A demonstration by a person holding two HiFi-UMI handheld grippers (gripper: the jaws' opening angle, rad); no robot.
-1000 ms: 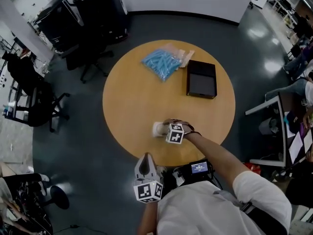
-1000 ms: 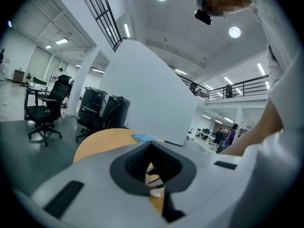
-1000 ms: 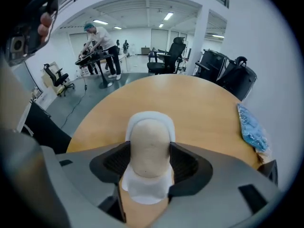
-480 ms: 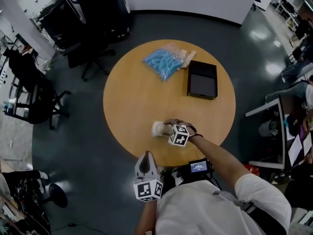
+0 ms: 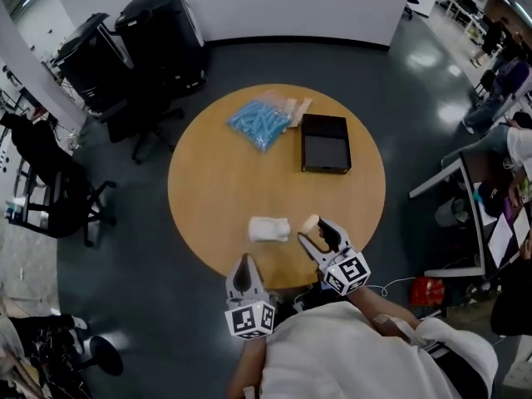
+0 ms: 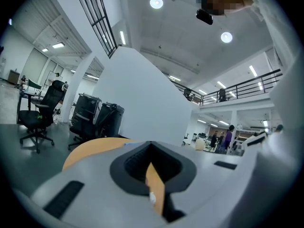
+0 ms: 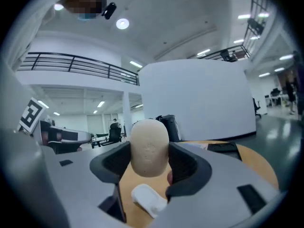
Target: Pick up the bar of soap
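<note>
A beige oval bar of soap point(image 7: 149, 147) stands clamped between the jaws of my right gripper point(image 5: 314, 233), lifted off the round wooden table point(image 5: 216, 181); in the head view the bar of soap point(image 5: 310, 223) shows at the gripper's tip near the table's front edge. A white wrapper or packet point(image 5: 268, 229) lies on the table just left of it, also the white packet point(image 7: 148, 199) below the soap in the right gripper view. My left gripper point(image 5: 243, 278) hangs at the table's near edge with its jaws pressed together and nothing in them.
A black open box point(image 5: 324, 143) and a bag of blue items point(image 5: 258, 120) lie at the table's far side. Black office chairs point(image 5: 62, 181) stand to the left, black bins point(image 5: 158, 36) at the back, a desk point(image 5: 465, 214) to the right.
My right gripper has pulled back from the white packet toward the table's front right and risen, carrying the soap. The packet stays on the table. The left gripper has hardly moved.
</note>
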